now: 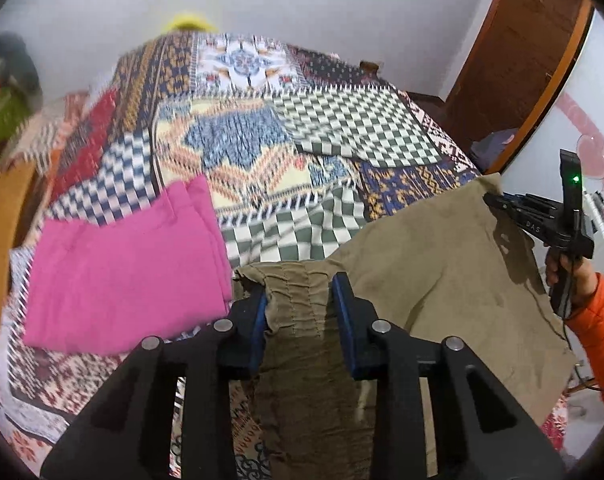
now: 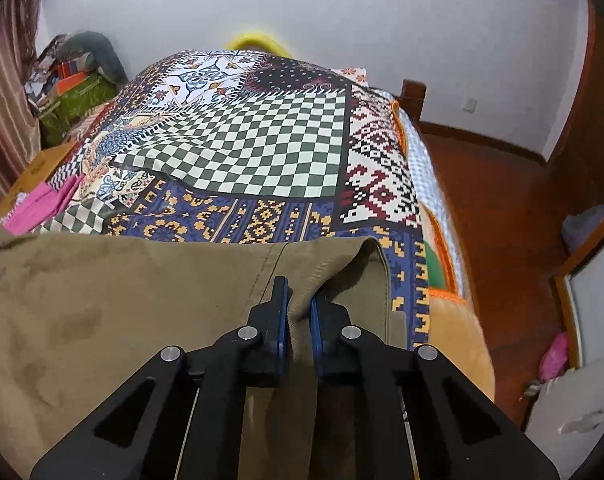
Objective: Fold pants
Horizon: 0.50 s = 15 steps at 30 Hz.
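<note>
Khaki pants (image 1: 442, 248) are stretched between both grippers above the near edge of the bed. In the left wrist view my left gripper (image 1: 302, 300) is shut on the gathered elastic waistband, and cloth fills the gap between its blue pads. At the right of that view, my right gripper (image 1: 492, 200) pinches the far corner of the cloth; a hand in an orange sleeve (image 1: 598, 320) holds it. The right wrist view shows the right gripper (image 2: 299, 300) shut on a fold of the pants (image 2: 121, 300) near a hemmed edge.
A patchwork cover (image 2: 241, 148) lies over the bed. A folded pink garment (image 1: 125, 280) rests on it left of the pants. Boxes and bags (image 2: 73, 92) are piled at the far left. Red wooden floor (image 2: 482, 184) runs along the bed's right side, by a wooden door (image 1: 514, 60).
</note>
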Each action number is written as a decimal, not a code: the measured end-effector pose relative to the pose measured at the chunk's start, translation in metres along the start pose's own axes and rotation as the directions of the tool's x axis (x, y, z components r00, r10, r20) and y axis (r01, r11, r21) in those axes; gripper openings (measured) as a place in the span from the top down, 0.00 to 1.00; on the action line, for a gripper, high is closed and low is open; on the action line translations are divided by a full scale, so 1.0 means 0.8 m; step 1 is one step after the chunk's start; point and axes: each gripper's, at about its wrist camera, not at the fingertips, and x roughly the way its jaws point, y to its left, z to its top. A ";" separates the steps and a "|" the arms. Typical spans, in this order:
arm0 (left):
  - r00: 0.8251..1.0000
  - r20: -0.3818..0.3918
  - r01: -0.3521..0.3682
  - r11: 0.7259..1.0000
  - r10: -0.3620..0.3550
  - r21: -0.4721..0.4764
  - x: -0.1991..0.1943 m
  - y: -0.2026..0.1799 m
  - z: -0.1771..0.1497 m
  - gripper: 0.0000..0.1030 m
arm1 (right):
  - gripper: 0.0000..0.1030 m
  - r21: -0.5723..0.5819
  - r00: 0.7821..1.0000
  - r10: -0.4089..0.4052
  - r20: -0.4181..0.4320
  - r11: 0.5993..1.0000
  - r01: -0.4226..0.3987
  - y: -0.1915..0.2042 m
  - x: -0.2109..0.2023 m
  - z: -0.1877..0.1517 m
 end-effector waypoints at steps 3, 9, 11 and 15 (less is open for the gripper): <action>0.999 0.017 -0.035 0.999 0.035 -0.002 -0.001 0.002 0.006 0.72 | 0.92 -0.008 1.000 -0.016 0.011 1.000 0.016 0.000 -0.001 0.003; 0.998 -0.020 -0.052 0.997 0.051 -0.065 0.015 0.026 0.002 0.72 | 0.94 0.027 0.999 -0.037 0.007 0.999 0.037 -0.009 0.010 0.009; 0.998 -0.032 -0.053 0.997 0.051 -0.059 0.019 0.026 0.000 0.71 | 0.94 0.038 0.999 -0.039 -0.006 0.999 0.039 -0.008 0.015 0.010; 0.997 -0.052 -0.065 0.996 0.062 -0.058 0.011 0.023 0.002 0.63 | 0.91 0.043 0.998 -0.045 -0.033 0.998 0.047 -0.005 0.016 0.012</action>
